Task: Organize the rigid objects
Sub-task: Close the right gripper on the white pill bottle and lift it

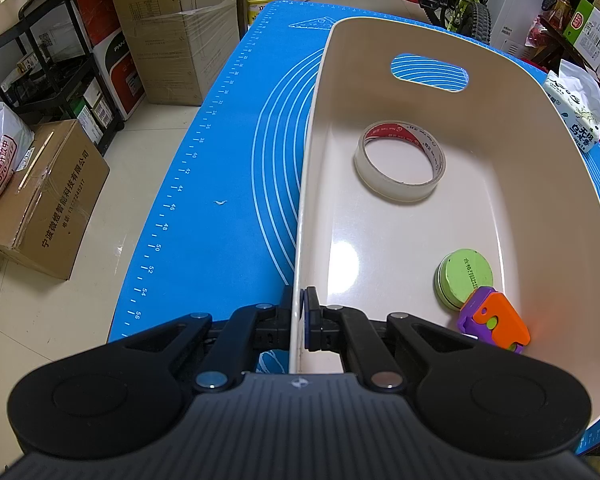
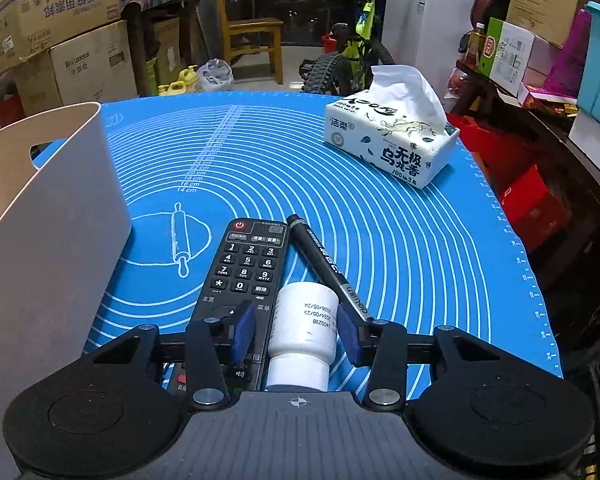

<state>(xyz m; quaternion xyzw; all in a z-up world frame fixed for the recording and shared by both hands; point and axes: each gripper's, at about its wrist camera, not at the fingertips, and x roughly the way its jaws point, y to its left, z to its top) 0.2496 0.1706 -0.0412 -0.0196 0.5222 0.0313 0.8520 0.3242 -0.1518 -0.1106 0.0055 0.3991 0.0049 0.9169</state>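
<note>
In the left wrist view my left gripper (image 1: 300,304) is shut on the near left wall of a cream plastic bin (image 1: 500,152). Inside the bin lie a roll of clear tape (image 1: 364,168), a green round tin (image 1: 464,276) and a purple and orange toy (image 1: 496,320). In the right wrist view my right gripper (image 2: 296,332) straddles a white bottle (image 2: 304,320) lying on its side, cap toward me. The right pad is at the bottle's side and a small gap shows at the left pad. A black remote (image 2: 244,264) lies left of the bottle, under the left finger. A black marker (image 2: 324,256) lies to the right.
Everything rests on a blue measuring mat (image 2: 380,240). The bin (image 2: 52,220) stands at the left in the right wrist view. A tissue pack (image 2: 392,144) sits at the mat's far right. Cardboard boxes (image 1: 48,200), a black shelf rack, a chair and a bicycle surround the table.
</note>
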